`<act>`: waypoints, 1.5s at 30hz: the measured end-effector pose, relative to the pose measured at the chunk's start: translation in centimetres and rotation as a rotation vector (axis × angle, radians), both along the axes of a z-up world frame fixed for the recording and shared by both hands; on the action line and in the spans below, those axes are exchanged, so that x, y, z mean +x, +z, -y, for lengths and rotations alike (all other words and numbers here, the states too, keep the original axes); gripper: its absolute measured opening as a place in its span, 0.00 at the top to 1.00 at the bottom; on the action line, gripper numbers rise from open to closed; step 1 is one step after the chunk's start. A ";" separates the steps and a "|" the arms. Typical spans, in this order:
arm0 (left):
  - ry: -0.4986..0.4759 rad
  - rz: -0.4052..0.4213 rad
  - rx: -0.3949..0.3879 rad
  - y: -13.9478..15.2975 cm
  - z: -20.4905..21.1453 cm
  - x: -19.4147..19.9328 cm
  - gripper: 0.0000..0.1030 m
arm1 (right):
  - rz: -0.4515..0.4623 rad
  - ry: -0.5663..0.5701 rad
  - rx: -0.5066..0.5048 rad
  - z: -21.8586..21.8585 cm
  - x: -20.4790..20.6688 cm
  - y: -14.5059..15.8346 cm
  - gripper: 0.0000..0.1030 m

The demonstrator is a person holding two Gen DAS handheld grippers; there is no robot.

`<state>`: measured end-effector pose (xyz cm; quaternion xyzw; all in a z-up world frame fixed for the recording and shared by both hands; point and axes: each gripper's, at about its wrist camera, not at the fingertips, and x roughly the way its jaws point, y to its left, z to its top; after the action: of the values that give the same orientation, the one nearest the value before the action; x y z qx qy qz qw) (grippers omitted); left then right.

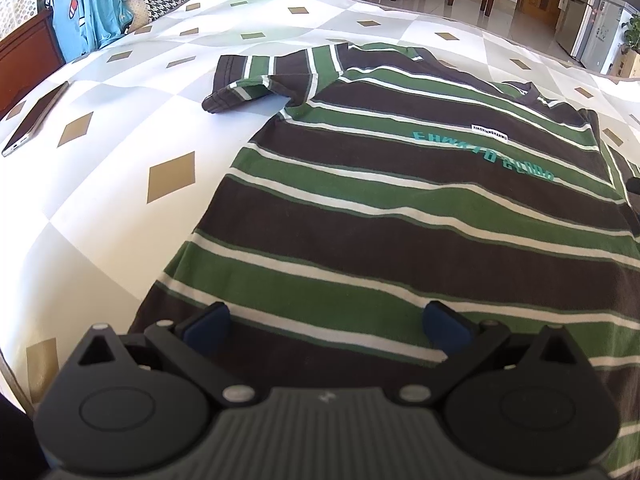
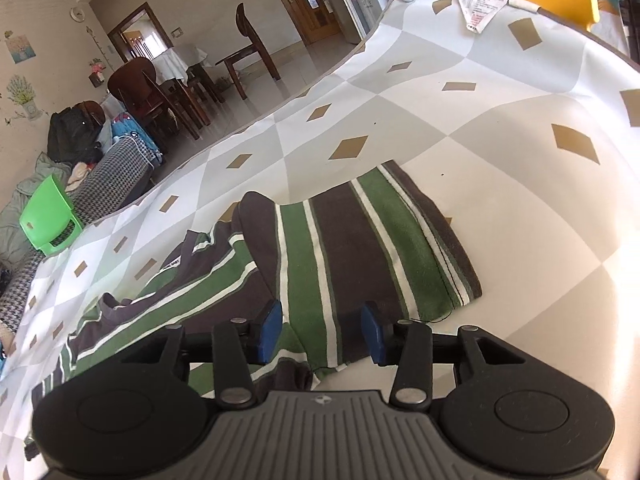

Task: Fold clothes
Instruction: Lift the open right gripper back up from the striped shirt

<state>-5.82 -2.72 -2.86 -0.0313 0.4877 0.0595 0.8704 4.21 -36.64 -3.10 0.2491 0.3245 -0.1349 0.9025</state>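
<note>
striped shirt (image 1: 400, 208) lying spread flat across the table's middle for folding, left gripper (image 1: 326, 326) hovering wide open above its hem, right gripper (image 2: 322, 332) straddling its sleeve (image 2: 360, 236) near the table's right edge, part-open, not yet pinching.

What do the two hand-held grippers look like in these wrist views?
Both look alike. The left hand-held gripper and right hand-held gripper have a grey ribbed body with a small logo, two round black discs at the sides, black linkage arms with silver pivot pins, and two fingers tipped with blue pads. No cables or sleeves show.
</note>
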 end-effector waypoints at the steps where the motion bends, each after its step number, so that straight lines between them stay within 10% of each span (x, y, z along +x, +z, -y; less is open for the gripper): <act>1: -0.002 0.002 0.001 0.0 0.0 0.0 0.00 | -0.009 -0.001 -0.015 -0.2 0.0 0.1 0.59; 18: -0.032 0.034 0.016 -0.2 0.4 -0.1 0.00 | -0.058 0.349 -0.029 -7.1 -3.3 1.0 0.49; 25: -0.045 0.042 0.016 -0.2 0.3 -0.3 0.00 | -0.096 0.443 -0.211 -9.3 -4.7 0.5 0.47; 32: -0.059 0.011 0.000 0.0 -0.2 -0.5 0.00 | -0.111 0.444 -0.345 -9.3 -5.0 -0.3 0.45; 45: 0.015 -0.044 -0.012 0.1 -3.3 0.0 0.00 | -0.126 0.527 -0.300 -10.5 -6.8 2.3 0.44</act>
<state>-5.80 0.56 -2.78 -0.0391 0.5068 0.0639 0.8588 -2.58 -26.14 -0.78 0.0117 0.4096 0.0424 0.9112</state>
